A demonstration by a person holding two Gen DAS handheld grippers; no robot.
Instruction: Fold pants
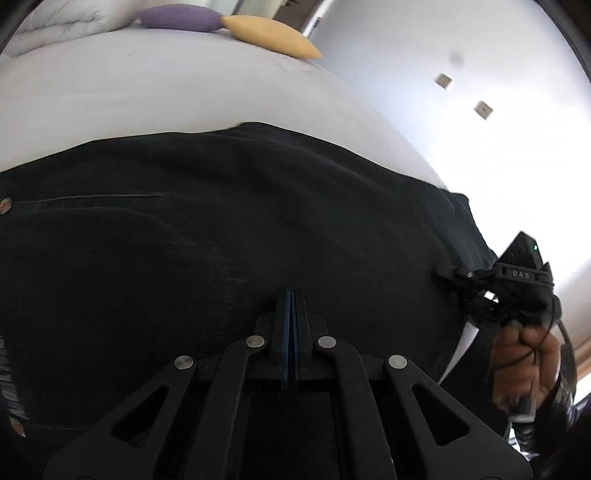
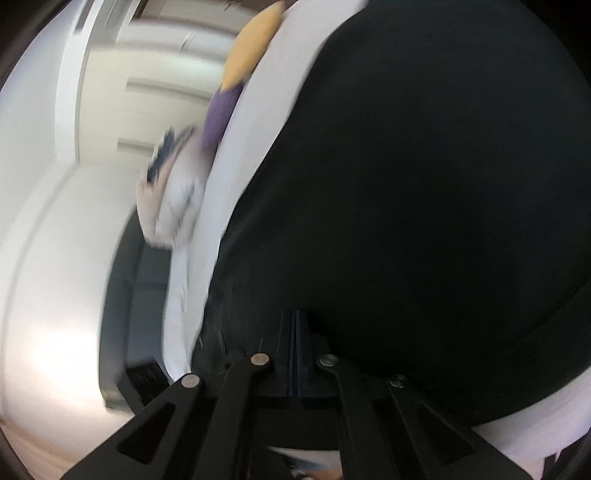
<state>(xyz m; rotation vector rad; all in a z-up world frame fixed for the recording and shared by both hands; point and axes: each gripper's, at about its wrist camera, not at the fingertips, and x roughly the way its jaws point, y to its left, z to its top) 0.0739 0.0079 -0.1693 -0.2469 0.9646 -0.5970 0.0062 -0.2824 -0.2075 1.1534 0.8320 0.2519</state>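
Left wrist view first: the black pants (image 1: 221, 229) are lying spread across the white bed (image 1: 147, 92), with a copper button (image 1: 5, 205) showing at the far left edge. The left tongs (image 1: 291, 295) are sitting pressed together right at the near edge of the fabric. It looks like they're pinching the cloth, but black on black makes it hard to be sure. Over on the right, the right tongs (image 1: 443, 275) are biting the side edge of the pants, with the person's right hand (image 1: 528, 354) gripping the handle. A purple cushion (image 1: 177, 16) and a yellow cushion (image 1: 273, 35) are sitting at the far end of the bed.

Right wrist view is pretty blurry, so something's moving. The right tongs (image 2: 295, 321) are closed here too, at the edge of the pants (image 2: 424, 184), which are filling most of the frame, with the bed (image 2: 251, 129) along the left side.

My guess: both ends are gripped and a fold is getting underway. Next move probably calls for lifting both edges together and carrying them across evenly so the cloth isn't bunching.
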